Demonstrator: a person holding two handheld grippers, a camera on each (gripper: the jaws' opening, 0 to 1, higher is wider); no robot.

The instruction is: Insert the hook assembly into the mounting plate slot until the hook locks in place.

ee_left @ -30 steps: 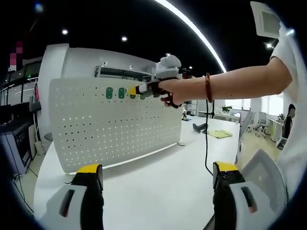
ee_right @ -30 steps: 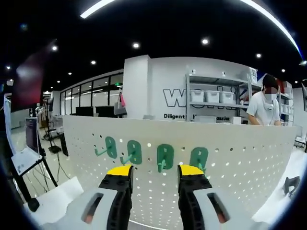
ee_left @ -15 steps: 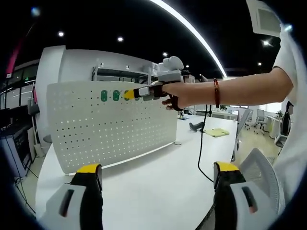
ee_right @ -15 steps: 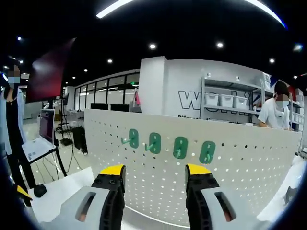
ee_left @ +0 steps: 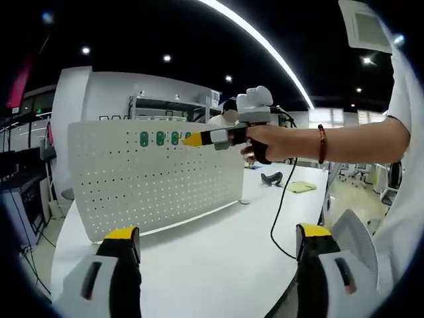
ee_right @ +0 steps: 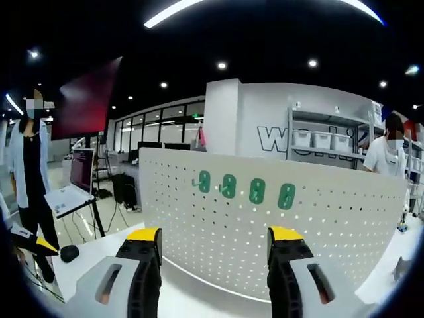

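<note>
Left gripper (ee_left: 215, 238): nearest in the left gripper view; yellow-tipped jaws stand wide apart over the white table (ee_left: 218, 245), nothing between them.
Right gripper (ee_right: 212, 238): jaws parted and empty in its own view; seen from the left gripper view it hangs in the air at arm's length, tips just short of the board's upper edge.
Person's hand (ee_left: 262, 139): wrapped round the right gripper's handle, cable trailing down toward the table.
Mounting plate (ee_right: 278, 238): white perforated board standing upright on the table, beyond both pairs of jaws.
Hook assemblies (ee_right: 242, 189): four green ones in a row along the board's top rows, flat against the face; whether each is fully locked is too small to tell.
Step in hand: judged as the end of insertion, since no hook is held and all four sit on the plate.
Next move: likely a check of the rightmost hook (ee_right: 286, 196); if loose, close on it squarely and press down.
Background: person (ee_right: 30, 165) standing by a laptop; shelving (ee_right: 318, 142) far behind.
</note>
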